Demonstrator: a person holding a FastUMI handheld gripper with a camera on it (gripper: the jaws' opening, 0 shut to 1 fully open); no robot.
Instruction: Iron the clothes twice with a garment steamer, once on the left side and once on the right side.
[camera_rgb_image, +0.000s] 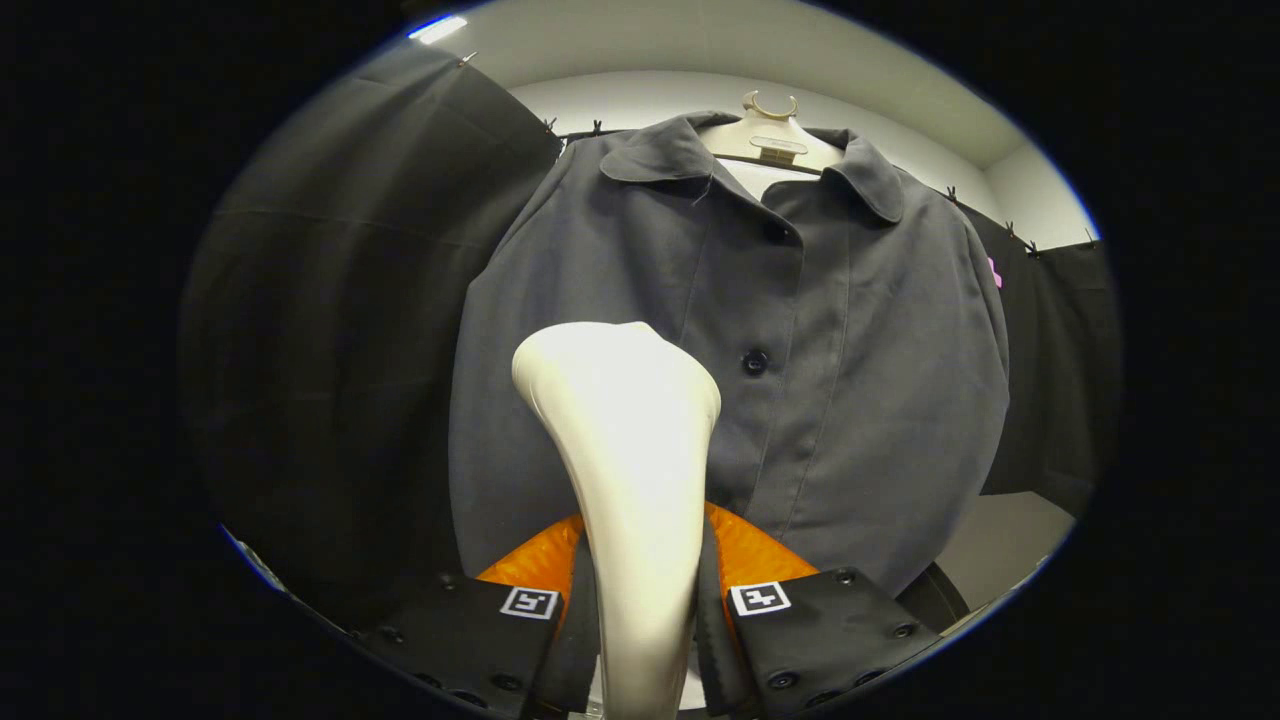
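The fingers (640, 600) pinch the steamer (630, 440) by its handle, its long axis running straight ahead and up, head just before the shirt (850, 400) on its hanger (770, 125), left of the button line.

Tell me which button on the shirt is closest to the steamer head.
The lower button on the shirt placket, just right of the steamer head held in the gripper. The other button sits higher, under the collar.
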